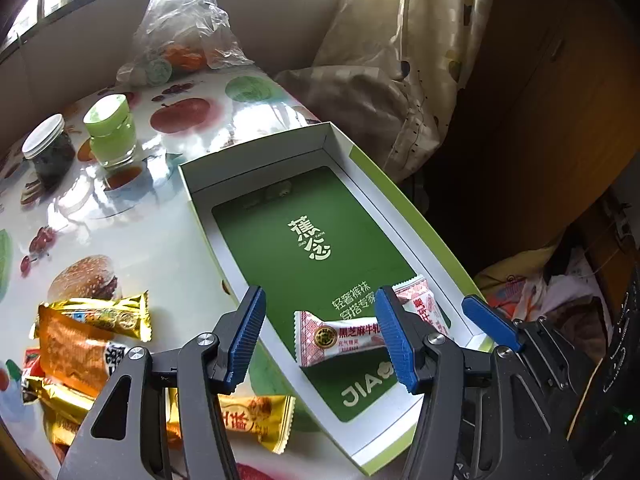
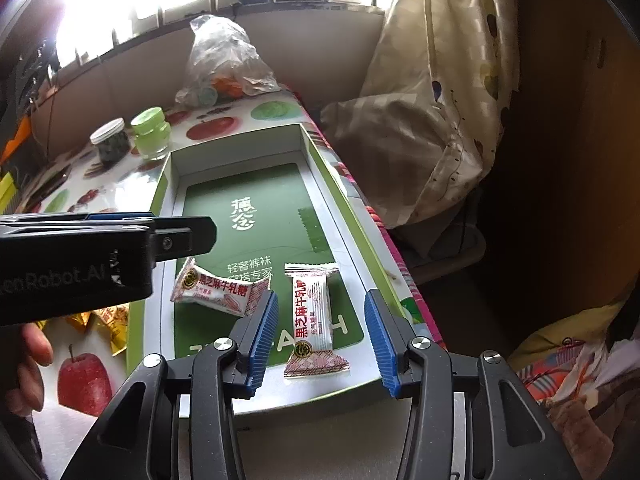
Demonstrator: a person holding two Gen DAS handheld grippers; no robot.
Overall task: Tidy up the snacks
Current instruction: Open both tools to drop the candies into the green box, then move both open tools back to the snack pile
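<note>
The jaws of the left gripper stand apart and grasp nothing; they hang above the near left wall of the shallow white cardboard box with green floor. The jaws of the right gripper are also released, and one white and red candy packet lies free on the box floor between them, touching neither pad. This packet lies lengthwise near the near right corner of the box. A second white and red candy packet lies across the floor just to the left of it, near the left wall, and its right end is close to the left blue finger of the right gripper. In the right wrist view the black body of the left gripper comes in from the left edge, with a hand under it.

The box stands along the right edge of the table with fruit-print cover. On the table, beside the near left wall of the box, lies a heap of gold and orange snack packets. Near the far left corner of the box stand a green-lidded glass jar and a white-lidded dark jar. A crumpled clear plastic bag sits at the far edge of the table.
</note>
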